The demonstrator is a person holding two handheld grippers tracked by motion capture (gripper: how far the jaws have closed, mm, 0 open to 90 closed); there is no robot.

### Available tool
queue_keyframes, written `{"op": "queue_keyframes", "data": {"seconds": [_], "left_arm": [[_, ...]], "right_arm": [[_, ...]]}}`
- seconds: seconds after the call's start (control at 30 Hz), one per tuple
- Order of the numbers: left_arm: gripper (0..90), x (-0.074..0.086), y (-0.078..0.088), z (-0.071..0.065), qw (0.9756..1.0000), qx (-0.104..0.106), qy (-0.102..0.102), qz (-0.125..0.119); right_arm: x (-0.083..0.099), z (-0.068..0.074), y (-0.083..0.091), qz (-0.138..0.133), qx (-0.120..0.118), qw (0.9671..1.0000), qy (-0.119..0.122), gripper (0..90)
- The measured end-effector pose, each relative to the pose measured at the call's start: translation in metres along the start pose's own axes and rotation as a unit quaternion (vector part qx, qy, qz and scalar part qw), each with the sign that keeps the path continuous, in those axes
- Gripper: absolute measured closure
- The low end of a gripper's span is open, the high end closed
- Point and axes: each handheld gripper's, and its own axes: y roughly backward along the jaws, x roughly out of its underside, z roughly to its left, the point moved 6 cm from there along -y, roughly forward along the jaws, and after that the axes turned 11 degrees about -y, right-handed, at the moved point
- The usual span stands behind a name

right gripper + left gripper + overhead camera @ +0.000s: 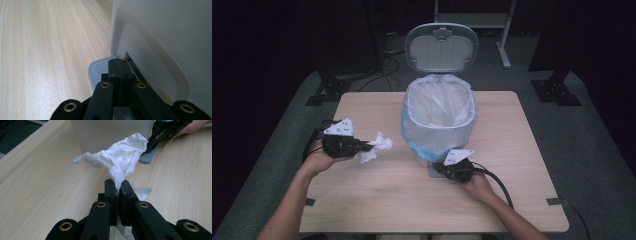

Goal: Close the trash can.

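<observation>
High view: left tool (371,145) grips tissue (377,147); bin lid (441,48) up

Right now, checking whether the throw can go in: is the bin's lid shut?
No, the lid stands upright behind the open, bag-lined bin.

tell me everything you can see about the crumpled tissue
The crumpled tissue is white, thin and heavily creased, like soft paper. One twisted end is pinched between the shut jaws of the left gripper, and the rest fans out loosely past the jaws, with a pointed flap to one side. In the high view it sits left of the white pedal bin, over the wooden table. Whether its lower edge touches the table cannot be told. It is not in the bin yet.
</observation>
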Motion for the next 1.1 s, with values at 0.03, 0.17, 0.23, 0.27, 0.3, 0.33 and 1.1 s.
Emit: {"op": "queue_keyframes", "data": {"seconds": [0.03,0.17,0.23,0.27,0.3,0.33,1.1], "left_arm": [[86.9,-0.002,0.003,0.0,1.0,0.0,-0.001,0.0],[86.9,-0.009,0.01,0.001,1.0,-0.002,-0.001,-0.003],[86.9,-0.013,0.013,0.002,1.0,-0.003,-0.002,-0.006],[86.9,-0.015,0.015,0.002,1.0,-0.002,-0.003,-0.006],[86.9,-0.017,0.016,0.002,1.0,-0.003,-0.004,-0.005],[86.9,-0.019,0.017,0.002,1.0,-0.003,-0.004,-0.006],[86.9,-0.071,0.04,0.005,0.9995,-0.002,-0.025,-0.018]], "right_arm": [[0.0,-0.001,0.0,0.002,0.003,1.0,0.005,90.0],[0.0,0.0,0.0,0.002,0.001,1.0,0.001,90.0],[0.0,0.0,0.0,0.001,0.001,1.0,0.002,90.0],[0.0,0.0,0.0,0.001,0.001,1.0,0.002,90.0],[0.0,0.0,0.0,0.001,0.001,1.0,0.002,90.0],[0.0,0.0,0.0,0.001,0.001,1.0,0.002,90.0],[0.0,0.001,0.0,0.002,-0.001,1.0,-0.002,90.0]]}}
